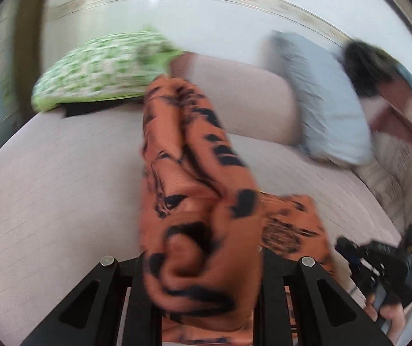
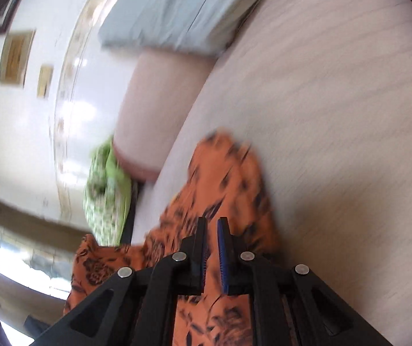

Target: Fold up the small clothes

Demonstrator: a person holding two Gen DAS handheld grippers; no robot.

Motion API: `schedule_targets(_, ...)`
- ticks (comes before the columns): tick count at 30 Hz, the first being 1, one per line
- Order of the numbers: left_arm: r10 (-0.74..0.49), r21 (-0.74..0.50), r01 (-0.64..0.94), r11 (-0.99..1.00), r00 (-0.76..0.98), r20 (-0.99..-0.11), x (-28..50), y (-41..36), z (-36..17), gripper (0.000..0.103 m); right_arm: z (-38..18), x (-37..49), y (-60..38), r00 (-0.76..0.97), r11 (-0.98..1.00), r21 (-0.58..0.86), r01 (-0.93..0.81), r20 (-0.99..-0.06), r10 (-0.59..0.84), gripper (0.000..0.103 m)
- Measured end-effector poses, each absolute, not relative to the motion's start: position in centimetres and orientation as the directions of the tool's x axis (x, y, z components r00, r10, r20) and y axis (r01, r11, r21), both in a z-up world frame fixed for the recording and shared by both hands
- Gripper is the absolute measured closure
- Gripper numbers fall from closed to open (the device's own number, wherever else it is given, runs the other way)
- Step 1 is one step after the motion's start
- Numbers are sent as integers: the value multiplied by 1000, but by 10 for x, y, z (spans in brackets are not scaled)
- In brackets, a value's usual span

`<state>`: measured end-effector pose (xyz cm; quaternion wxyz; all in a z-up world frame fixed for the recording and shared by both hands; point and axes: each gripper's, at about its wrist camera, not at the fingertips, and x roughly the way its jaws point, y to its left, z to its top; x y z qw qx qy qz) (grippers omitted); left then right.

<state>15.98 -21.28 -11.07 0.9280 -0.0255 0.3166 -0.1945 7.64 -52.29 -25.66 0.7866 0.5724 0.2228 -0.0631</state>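
Note:
An orange garment with black print fills the middle of the left wrist view. My left gripper is shut on a thick bunch of it, and the cloth drapes over the fingers and hides their tips. The garment trails down to the pale sofa seat. In the right wrist view the same garment lies under my right gripper. Its fingers stand close together with a narrow gap, just above the cloth; no cloth shows between them. The right gripper also shows at the lower right of the left wrist view.
A green patterned cushion lies at the sofa's back left. A pale blue pillow leans at the back right, beside the pink sofa backrest. Dark clothes lie on the far right. A white wall stands behind.

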Motion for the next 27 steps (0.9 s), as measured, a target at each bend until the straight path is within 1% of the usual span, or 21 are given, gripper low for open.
schedule_targets(3, -442, -151, 449, 881, 664, -603, 150, -276, -124, 82, -254, 61, -549, 903, 314, 876, 365, -416, 109, 94)
schedule_targets(5, -487, -154, 528, 835, 580, -653, 150, -321, -148, 80, -255, 53, -564, 904, 312, 875, 369, -416, 96, 94)
schedule_targets(6, -506, -164, 571, 804, 513, -694, 152, -341, -165, 75, -256, 45, -575, 905, 310, 876, 370, -416, 95, 94)
schedule_targets(7, -498, -164, 585, 794, 473, -727, 155, -351, -177, 71, -255, 52, -574, 904, 305, 877, 372, -417, 97, 94)
schedule_targets(8, -466, -155, 590, 792, 422, -778, 160, -358, -192, 69, -256, 55, -573, 903, 298, 879, 373, -417, 101, 94)
schedule_targets(9, -475, -162, 596, 786, 415, -776, 160, -355, -193, 68, -257, 57, -575, 903, 284, 886, 368, -412, 117, 94)
schedule_targets(11, -560, -227, 638, 736, 385, -734, 158, -335, -175, 61, -259, 63, -574, 901, 271, 894, 356, -406, 157, 93)
schedule_targets(13, -651, -307, 679, 666, 329, -684, 156, -310, -153, 49, -259, 74, -567, 893, 288, 895, 340, -404, 201, 93)
schedule_targets(14, -696, -334, 698, 633, 325, -640, 154, -292, -138, 45, -258, 79, -562, 891, 298, 897, 326, -397, 221, 93)
schedule_targets(16, -714, -317, 694, 646, 404, -572, 152, -255, -117, 24, -247, 86, -549, 890, 332, 902, 276, -371, 267, 90)
schedule_targets(17, -713, -314, 684, 658, 432, -553, 152, -243, -112, 22, -240, 87, -543, 888, 363, 897, 253, -364, 281, 89)
schedule_targets(18, -717, -327, 670, 666, 455, -528, 156, -226, -109, 22, -232, 86, -534, 885, 410, 881, 237, -370, 284, 81)
schedule_targets(19, -714, -343, 652, 677, 466, -523, 164, -212, -111, 22, -228, 87, -528, 879, 440, 865, 241, -387, 279, 60)
schedule_targets(21, -662, -343, 590, 731, 488, -569, 178, -197, -125, 22, -226, 89, -517, 868, 473, 842, 261, -419, 268, 22)
schedule_targets(23, -598, -338, 518, 786, 495, -630, 194, -183, -147, 22, -227, 91, -512, 869, 465, 847, 256, -412, 273, 22)
schedule_targets(25, -536, -326, 459, 826, 464, -705, 203, -171, -170, 23, -227, 95, -509, 872, 457, 855, 245, -401, 281, 23)
schedule_targets(26, -520, -333, 437, 836, 434, -736, 206, -165, -182, 23, -226, 96, -509, 876, 461, 853, 244, -398, 272, 24)
schedule_targets(27, -524, -348, 429, 834, 416, -743, 209, -162, -187, 23, -225, 97, -508, 879, 469, 850, 241, -395, 265, 24)
